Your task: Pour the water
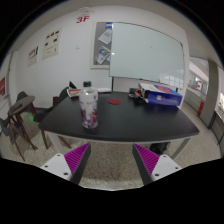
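Note:
A clear plastic cup (89,108) with something pinkish in its bottom stands near the front left part of a dark table (130,122). My gripper (112,162) hovers well short of the table, over the floor, with its two magenta-padded fingers (76,158) spread wide and nothing between them. The cup is beyond the fingers, slightly to the left of their midline. A small red object (116,99) lies farther back on the table.
A blue and white box (160,95) sits at the table's far right. A small dark item (74,89) lies at the back left. A wooden chair (17,118) stands left of the table. A whiteboard (140,50) hangs on the wall behind.

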